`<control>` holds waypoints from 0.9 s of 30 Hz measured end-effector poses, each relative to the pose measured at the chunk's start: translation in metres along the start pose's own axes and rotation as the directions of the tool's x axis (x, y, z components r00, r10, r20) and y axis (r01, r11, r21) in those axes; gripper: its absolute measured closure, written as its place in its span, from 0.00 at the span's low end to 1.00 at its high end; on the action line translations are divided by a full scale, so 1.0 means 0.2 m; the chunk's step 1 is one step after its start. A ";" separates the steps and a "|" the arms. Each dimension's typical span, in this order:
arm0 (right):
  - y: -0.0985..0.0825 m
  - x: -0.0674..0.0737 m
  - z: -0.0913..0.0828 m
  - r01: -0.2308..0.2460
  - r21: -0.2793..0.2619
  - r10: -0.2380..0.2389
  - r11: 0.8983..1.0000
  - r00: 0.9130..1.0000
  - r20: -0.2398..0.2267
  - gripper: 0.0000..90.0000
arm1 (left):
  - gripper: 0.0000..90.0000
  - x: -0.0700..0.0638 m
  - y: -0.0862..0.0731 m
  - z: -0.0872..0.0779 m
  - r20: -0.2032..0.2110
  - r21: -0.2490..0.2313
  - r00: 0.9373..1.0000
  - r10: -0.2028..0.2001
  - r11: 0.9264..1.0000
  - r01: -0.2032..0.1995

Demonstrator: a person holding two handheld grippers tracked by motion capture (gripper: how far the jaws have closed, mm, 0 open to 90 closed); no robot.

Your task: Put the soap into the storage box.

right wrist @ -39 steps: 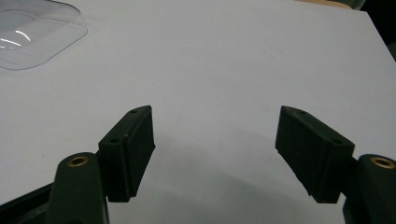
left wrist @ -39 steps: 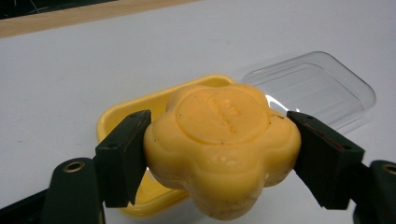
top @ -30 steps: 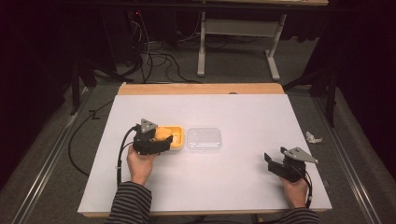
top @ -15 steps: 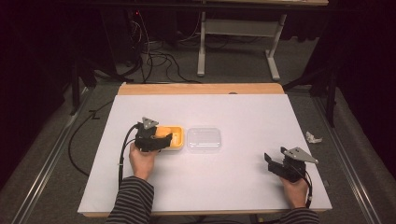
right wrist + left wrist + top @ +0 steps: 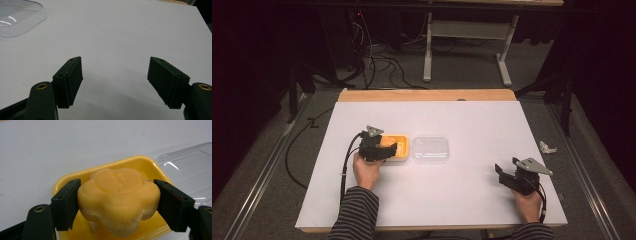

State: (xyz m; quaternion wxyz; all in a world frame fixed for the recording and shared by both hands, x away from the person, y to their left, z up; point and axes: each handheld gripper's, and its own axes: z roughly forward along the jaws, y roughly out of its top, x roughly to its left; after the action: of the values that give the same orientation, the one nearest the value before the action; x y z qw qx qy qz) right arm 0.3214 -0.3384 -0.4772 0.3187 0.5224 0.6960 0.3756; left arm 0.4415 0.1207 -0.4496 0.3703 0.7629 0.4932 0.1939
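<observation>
Two black jaws of the left gripper (image 5: 117, 202) press on both sides of a yellow flower-shaped soap (image 5: 118, 197) and hold it over the yellow soap dish (image 5: 140, 163). Just beside the dish lies a clear plastic lid (image 5: 430, 149) on the white table (image 5: 472, 190). At the near right corner, the right gripper (image 5: 115, 80) has its jaws wide apart with nothing between them.

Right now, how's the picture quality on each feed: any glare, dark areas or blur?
High view: white table evenly lit, surroundings nearly black. Left gripper view: soap sharp between the jaws, glare streaks on the clear lid. Right gripper view: soft shadow under the open jaws, lid corner glinting.
</observation>
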 end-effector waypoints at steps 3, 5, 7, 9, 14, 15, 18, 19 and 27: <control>0.00 0.00 0.00 0.002 0.001 -0.002 1.000 1.000 0.001 0.32 | 0.29 0.00 0.00 0.02 -0.003 0.005 1.000 0.000 1.000 0.000; 0.00 0.00 0.00 0.000 0.002 0.000 1.000 1.000 0.001 0.32 | 0.29 0.00 -0.01 0.03 -0.006 0.006 1.000 -0.003 1.000 0.003; 0.00 0.00 0.00 0.001 0.003 -0.001 1.000 1.000 0.000 0.32 | 0.29 0.00 -0.01 0.03 -0.005 0.010 1.000 -0.007 1.000 0.007; 0.00 0.00 0.00 0.000 0.002 0.000 1.000 1.000 0.001 0.32 | 0.28 0.00 -0.01 0.03 -0.008 0.009 1.000 0.000 1.000 0.001; 0.00 0.00 0.00 -0.001 0.002 0.001 1.000 1.000 0.000 0.32 | 0.28 0.00 -0.01 0.05 -0.010 0.015 1.000 -0.003 1.000 0.003; 0.00 0.00 0.00 -0.001 0.003 0.001 1.000 1.000 0.000 0.32 | 0.28 0.00 -0.01 0.05 -0.011 0.017 1.000 -0.002 1.000 0.002; 0.00 0.00 0.00 0.000 0.002 0.000 1.000 1.000 0.001 0.32 | 0.28 0.00 -0.02 0.05 -0.016 0.018 1.000 0.005 1.000 -0.005; 0.00 0.00 0.00 0.000 0.003 0.000 1.000 1.000 0.001 0.32 | 0.28 0.00 -0.02 0.05 -0.017 0.018 1.000 0.007 1.000 -0.007; 0.00 0.00 0.00 0.001 0.004 -0.001 1.000 1.000 0.001 0.32 | 0.28 0.00 -0.02 0.05 -0.016 0.030 1.000 0.017 0.999 -0.017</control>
State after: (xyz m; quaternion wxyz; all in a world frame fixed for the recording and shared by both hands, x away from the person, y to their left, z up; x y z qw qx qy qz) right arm 0.3213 -0.3381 -0.4771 0.3182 0.5227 0.6970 0.3738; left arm 0.4459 0.1182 -0.4591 0.3530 0.7709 0.4927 0.1957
